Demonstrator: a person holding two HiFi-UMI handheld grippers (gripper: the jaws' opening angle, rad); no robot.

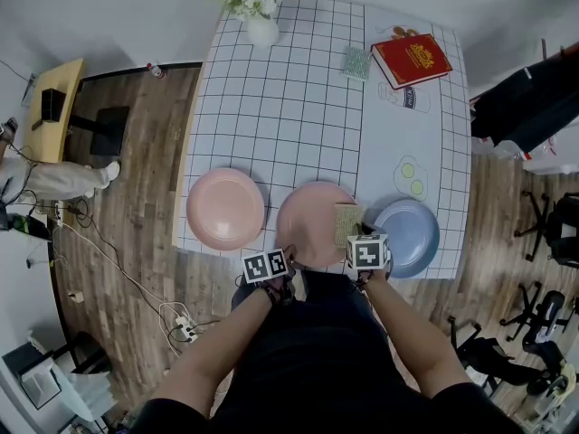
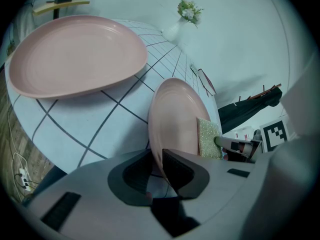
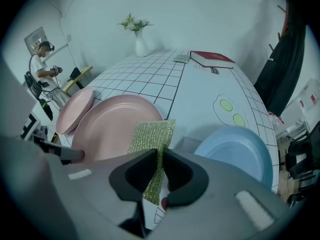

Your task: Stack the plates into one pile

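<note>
Three plates lie along the near edge of the checked table point(image 1: 298, 107): a pink plate point(image 1: 225, 208) at the left, a second pink plate point(image 1: 312, 222) in the middle and a blue plate point(image 1: 409, 235) at the right. My left gripper point(image 2: 156, 165) is shut on the near rim of the middle pink plate point(image 2: 175, 119). My right gripper point(image 3: 159, 170) is shut on a green-gold sponge point(image 3: 152, 136), which rests against the right side of that plate point(image 3: 112, 124). The blue plate point(image 3: 240, 156) lies just right of the sponge, the left pink plate point(image 2: 75, 54) apart.
A white vase of flowers point(image 1: 255, 7) stands at the table's far end, with a red book point(image 1: 412, 59) and a small green pad point(image 1: 357, 63) at the far right. Cables and a power strip point(image 1: 181, 328) lie on the wooden floor at the left. A person point(image 3: 42, 64) stands in the background.
</note>
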